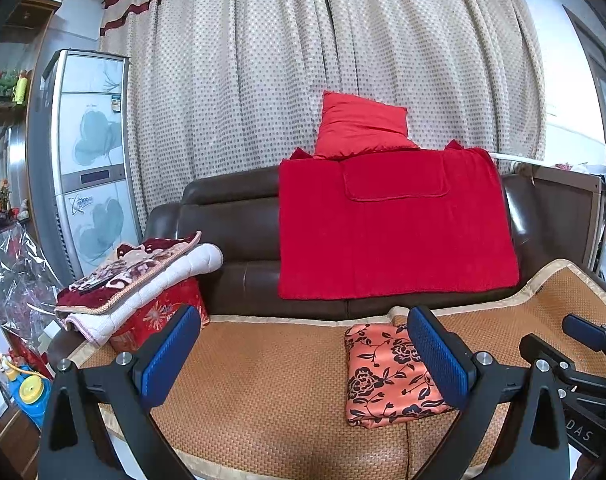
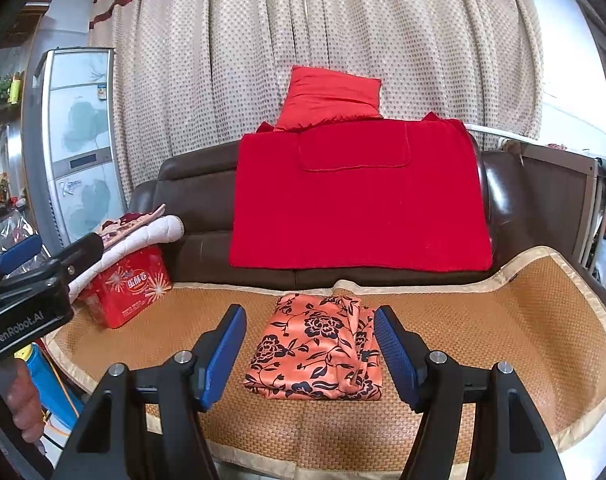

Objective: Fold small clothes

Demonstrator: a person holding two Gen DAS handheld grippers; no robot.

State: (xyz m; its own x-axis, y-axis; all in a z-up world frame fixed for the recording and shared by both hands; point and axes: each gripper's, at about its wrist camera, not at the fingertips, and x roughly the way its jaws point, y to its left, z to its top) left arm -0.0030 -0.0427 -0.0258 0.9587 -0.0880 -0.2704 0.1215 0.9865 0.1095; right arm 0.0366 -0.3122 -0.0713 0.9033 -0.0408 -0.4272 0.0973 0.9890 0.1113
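A small orange garment with a black flower print (image 2: 317, 354) lies folded into a compact rectangle on the woven mat (image 2: 503, 320) of the sofa seat. It also shows in the left wrist view (image 1: 385, 376). My right gripper (image 2: 309, 354) is open, its blue pads either side of the garment, above and in front of it, not touching. My left gripper (image 1: 303, 356) is open and empty, left of the garment; its right pad overlaps the garment's right edge in view. The right gripper (image 1: 583, 344) shows at the far right of the left wrist view, and the left gripper (image 2: 27, 276) shows at the left of the right wrist view.
A red blanket (image 2: 359, 200) hangs over the brown sofa back with a red cushion (image 2: 331, 96) on top. A red box (image 2: 123, 288) under folded quilts (image 1: 135, 276) stands at the mat's left end. A curtain hangs behind; a tall appliance (image 1: 91, 160) stands left.
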